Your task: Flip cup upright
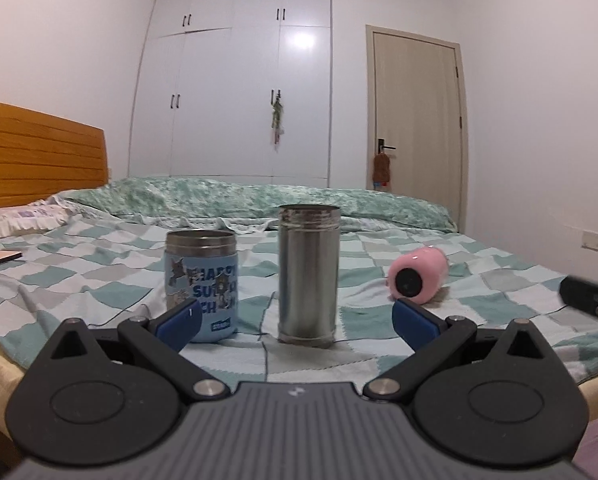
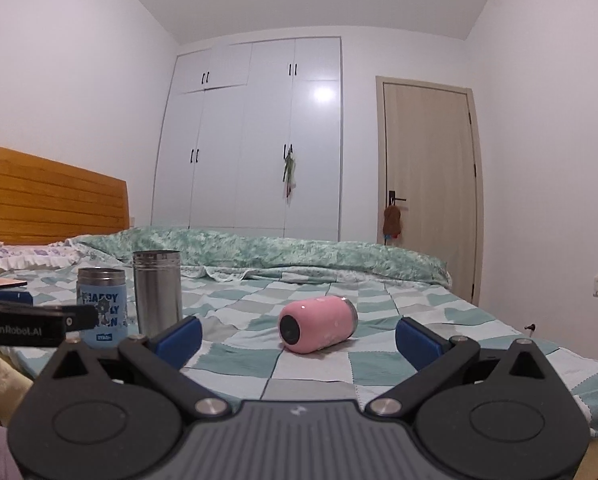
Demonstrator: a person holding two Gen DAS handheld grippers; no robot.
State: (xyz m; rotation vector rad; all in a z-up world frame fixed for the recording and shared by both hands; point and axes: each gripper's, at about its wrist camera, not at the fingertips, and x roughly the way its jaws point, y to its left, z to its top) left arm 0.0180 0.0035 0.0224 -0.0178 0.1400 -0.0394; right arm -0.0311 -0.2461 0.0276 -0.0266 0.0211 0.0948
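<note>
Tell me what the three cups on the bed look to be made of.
Tall cup: bare brushed metal, likely stainless steel, with a dull grey sheen and a threaded rim.
Blue cup: metal rim, with a printed blue wrap or coating below.
Pink cup, lying on its side: smooth matte pink coating, silvery metal band at the mouth, black disc on its base.

Pink cup [image 2: 318,324], teal-checked bedspread [image 2: 439,312]

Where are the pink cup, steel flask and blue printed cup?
pink cup [image 2: 319,325], right wrist view, on its pink side wall.
steel flask [image 1: 308,276], left wrist view, mid body.
blue printed cup [image 1: 201,284], left wrist view, on the printed sleeve.
</note>
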